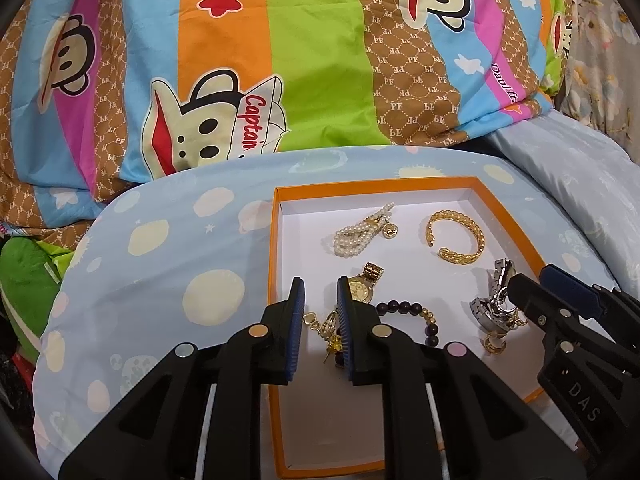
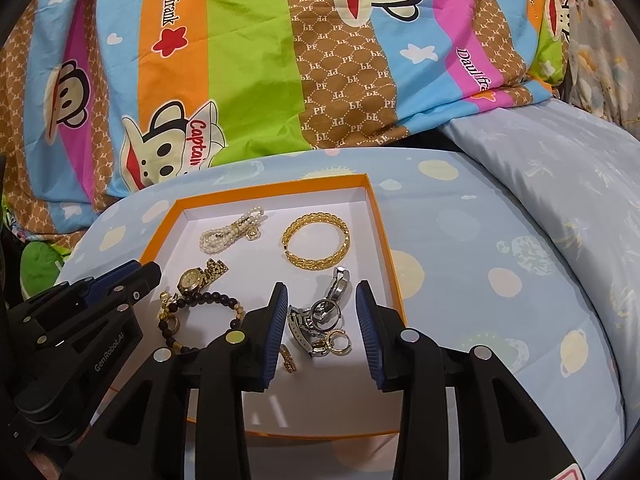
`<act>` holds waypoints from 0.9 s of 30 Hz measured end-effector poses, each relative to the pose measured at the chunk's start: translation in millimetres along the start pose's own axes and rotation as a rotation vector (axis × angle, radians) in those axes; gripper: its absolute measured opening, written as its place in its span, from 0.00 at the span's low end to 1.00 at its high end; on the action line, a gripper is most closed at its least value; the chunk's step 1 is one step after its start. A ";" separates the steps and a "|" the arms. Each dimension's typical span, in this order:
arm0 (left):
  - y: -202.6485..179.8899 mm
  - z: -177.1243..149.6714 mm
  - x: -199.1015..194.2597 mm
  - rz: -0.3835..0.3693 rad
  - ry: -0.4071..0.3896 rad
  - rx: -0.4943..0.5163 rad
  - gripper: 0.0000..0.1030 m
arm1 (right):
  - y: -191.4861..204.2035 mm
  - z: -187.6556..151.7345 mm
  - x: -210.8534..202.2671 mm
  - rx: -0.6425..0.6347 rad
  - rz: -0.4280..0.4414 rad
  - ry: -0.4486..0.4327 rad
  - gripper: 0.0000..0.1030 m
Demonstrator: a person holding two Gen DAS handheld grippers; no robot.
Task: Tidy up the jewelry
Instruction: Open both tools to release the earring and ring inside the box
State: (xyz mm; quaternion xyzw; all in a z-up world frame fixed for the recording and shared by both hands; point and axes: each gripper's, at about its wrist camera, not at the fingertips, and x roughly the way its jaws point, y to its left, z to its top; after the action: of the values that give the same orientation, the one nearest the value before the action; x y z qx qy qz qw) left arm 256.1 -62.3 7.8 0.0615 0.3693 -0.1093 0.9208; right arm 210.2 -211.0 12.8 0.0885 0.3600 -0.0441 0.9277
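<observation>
An orange-rimmed box [image 2: 384, 240] with a white floor sits on a pale blue spotted pillow [image 2: 480, 264], with a striped cartoon-monkey quilt [image 2: 256, 60] bunched behind it. At the left, the left gripper [image 1: 320, 308] hangs low over the box's near-left part, its blue-padded fingers [image 1: 297, 320] apart, with small gold earrings [image 1: 320, 326] lying on the floor in the gap between them. Just beyond its tips lies a gold watch [image 2: 196, 278], and beside that a dark beaded bracelet [image 2: 200, 316] curls around the near-left floor. A pearl bracelet [image 2: 232, 230] with a gold charm lies toward the far wall, and to its right a gold woven bangle [image 2: 316, 244] lies flat, well apart from the rest. Further right, a silver watch [image 2: 320, 312] lies in a heap with gold hoop earrings [image 2: 336, 340] touching it. The right gripper [image 2: 320, 312] hovers over that heap near the right wall, its fingers [image 2: 368, 320] spread wide on either side of the silver watch, gripping nothing. A small gold piece [image 2: 289, 358] lies beside its left finger.
</observation>
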 end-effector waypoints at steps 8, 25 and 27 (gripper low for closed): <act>-1.2 -1.8 0.6 -0.002 0.004 0.005 0.15 | -0.6 -1.0 0.6 0.003 -0.001 0.002 0.34; -5.0 -13.3 -15.1 0.011 0.000 0.015 0.15 | -6.7 -9.4 -18.4 0.026 -0.012 -0.008 0.34; -6.2 -18.0 -21.0 0.013 0.001 0.018 0.15 | -6.4 -15.7 -26.6 0.029 -0.016 -0.009 0.39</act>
State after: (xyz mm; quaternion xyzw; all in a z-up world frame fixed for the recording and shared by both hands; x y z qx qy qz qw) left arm 227.8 -61.5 9.2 0.0723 0.3681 -0.1064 0.9208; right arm 179.4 -213.7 18.6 0.0987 0.3557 -0.0572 0.9276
